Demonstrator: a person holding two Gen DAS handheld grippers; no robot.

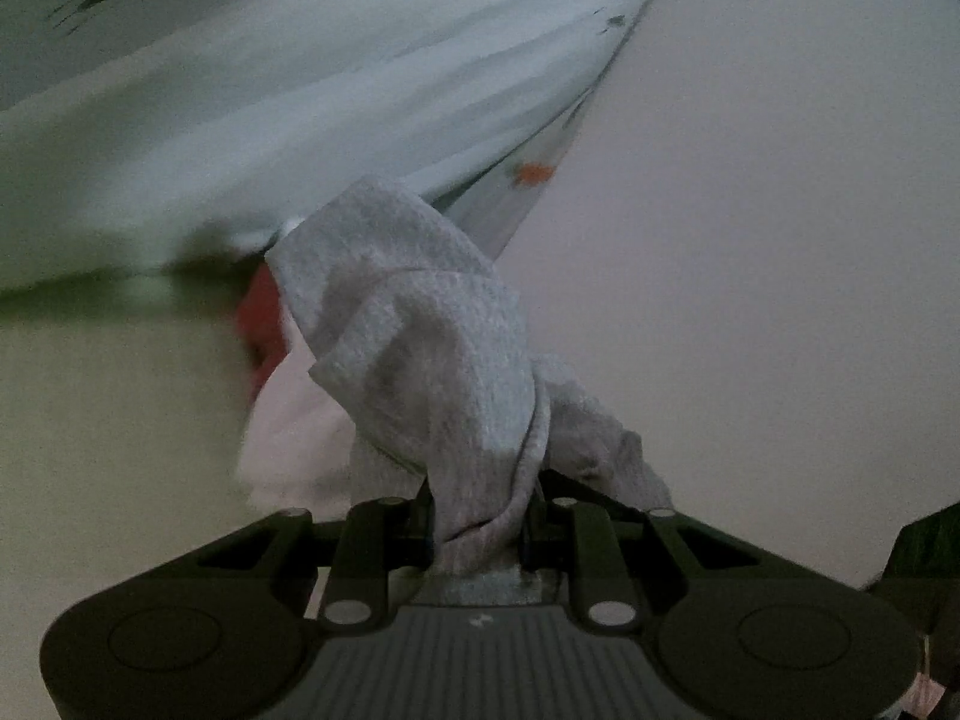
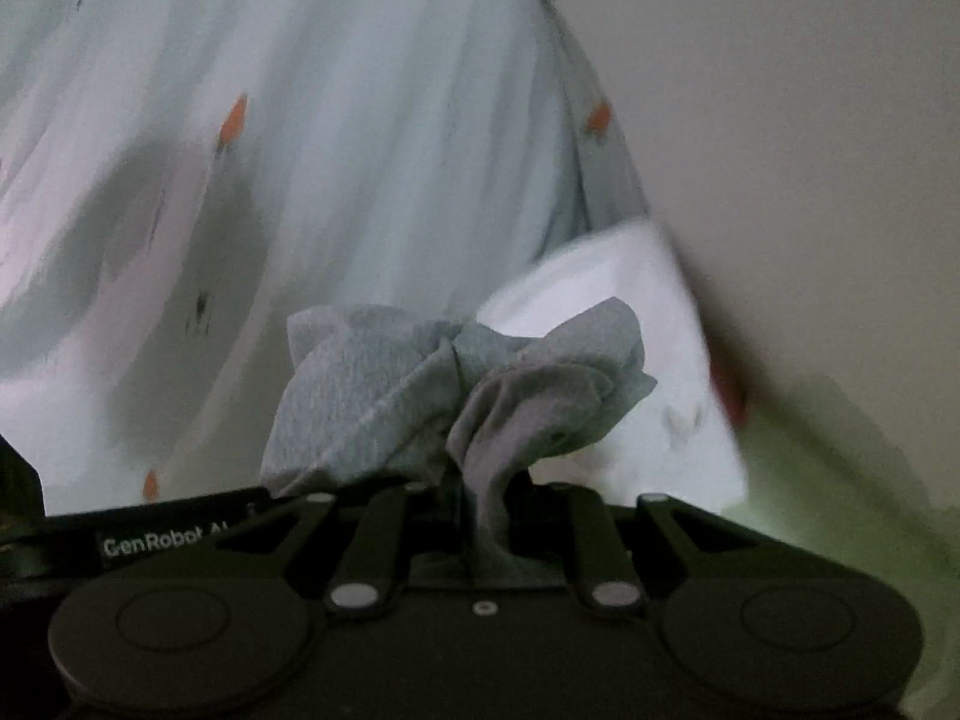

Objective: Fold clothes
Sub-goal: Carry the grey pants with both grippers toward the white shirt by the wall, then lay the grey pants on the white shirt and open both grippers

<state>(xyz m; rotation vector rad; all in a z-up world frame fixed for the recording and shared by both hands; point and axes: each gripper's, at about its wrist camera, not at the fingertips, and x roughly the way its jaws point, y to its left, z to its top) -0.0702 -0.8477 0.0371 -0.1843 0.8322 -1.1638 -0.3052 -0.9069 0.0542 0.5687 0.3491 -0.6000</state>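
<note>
Left wrist view: grey knit cloth (image 1: 420, 360) is bunched between the jaws of the left gripper (image 1: 480, 531), which we see closed tight on it; the cloth stands up in front of the camera, off the surface.
Feel: we judge it soft, light and limp, so it sags wherever it is not held.
Behind: a pale printed sheet (image 1: 300, 120) with an edge running diagonally; beyond it plain open room.
Right wrist view: the right gripper (image 2: 480, 516) is also closed, pinching a crumpled grey bunch (image 2: 456, 396).
Hold: we think a corner or hem would serve better than a bunch.
Near: a white fabric piece (image 2: 630, 312) is just to the right; the picture is blurred.
</note>
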